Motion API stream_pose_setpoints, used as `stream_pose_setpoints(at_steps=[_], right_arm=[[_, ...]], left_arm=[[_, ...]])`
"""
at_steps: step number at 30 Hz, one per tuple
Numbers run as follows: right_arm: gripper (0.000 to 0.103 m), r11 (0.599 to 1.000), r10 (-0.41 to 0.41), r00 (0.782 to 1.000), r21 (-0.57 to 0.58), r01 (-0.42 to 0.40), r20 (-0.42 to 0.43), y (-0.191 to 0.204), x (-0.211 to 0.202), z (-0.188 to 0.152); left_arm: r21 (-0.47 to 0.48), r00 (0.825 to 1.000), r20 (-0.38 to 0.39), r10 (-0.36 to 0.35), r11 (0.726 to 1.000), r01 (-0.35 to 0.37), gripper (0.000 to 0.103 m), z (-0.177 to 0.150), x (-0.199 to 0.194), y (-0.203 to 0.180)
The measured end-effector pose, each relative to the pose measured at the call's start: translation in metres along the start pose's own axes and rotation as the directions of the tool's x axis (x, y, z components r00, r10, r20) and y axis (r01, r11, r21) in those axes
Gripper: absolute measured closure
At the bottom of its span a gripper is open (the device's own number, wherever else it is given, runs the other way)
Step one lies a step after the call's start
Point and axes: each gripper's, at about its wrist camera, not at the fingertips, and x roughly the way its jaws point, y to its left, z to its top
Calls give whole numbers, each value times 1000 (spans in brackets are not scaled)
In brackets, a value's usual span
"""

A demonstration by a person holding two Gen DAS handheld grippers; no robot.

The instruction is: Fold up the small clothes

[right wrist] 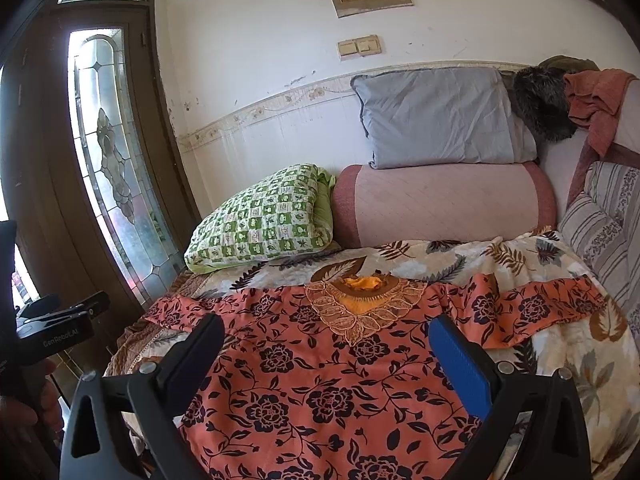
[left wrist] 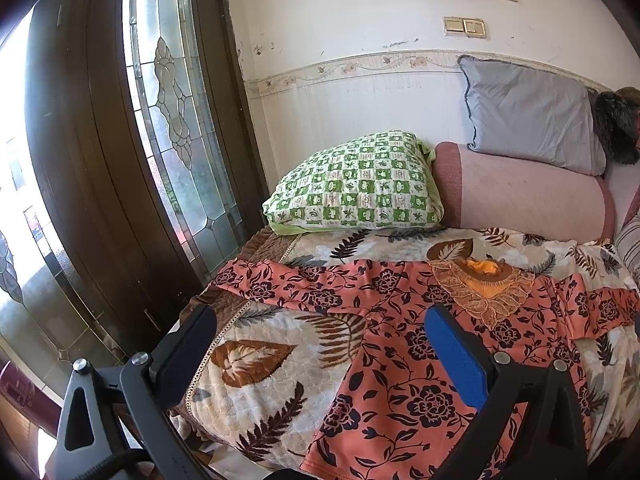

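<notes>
A small orange garment with dark flowers [left wrist: 400, 392] lies spread flat on a leaf-print quilt [left wrist: 256, 380], both sleeves out, its embroidered collar [left wrist: 480, 288] at the far end. My left gripper [left wrist: 320, 332] is open and empty, above the quilt at the garment's left side below the left sleeve [left wrist: 280, 284]. In the right wrist view the garment [right wrist: 328, 392] lies below my right gripper [right wrist: 326, 340], which is open and empty over its chest, under the collar [right wrist: 360, 308]. The left gripper's body [right wrist: 60, 320] shows at the left edge.
A green checked pillow [left wrist: 356, 184], a pink bolster [left wrist: 520, 196] and a grey pillow [left wrist: 528, 116] lie at the bed's far end by the wall. A striped cushion [right wrist: 600, 232] is on the right. A wooden door with glass panels [left wrist: 120, 160] stands left of the bed.
</notes>
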Motion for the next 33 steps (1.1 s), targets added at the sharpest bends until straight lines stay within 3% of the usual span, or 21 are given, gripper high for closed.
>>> stream_pose_setpoints(at_steps=[33], right_arm=[[0,999,-29,1000,15,29,-12,-12,6,-2]], left_arm=[[14,999,-20,-26,1000,26,0,-2,11,-3]])
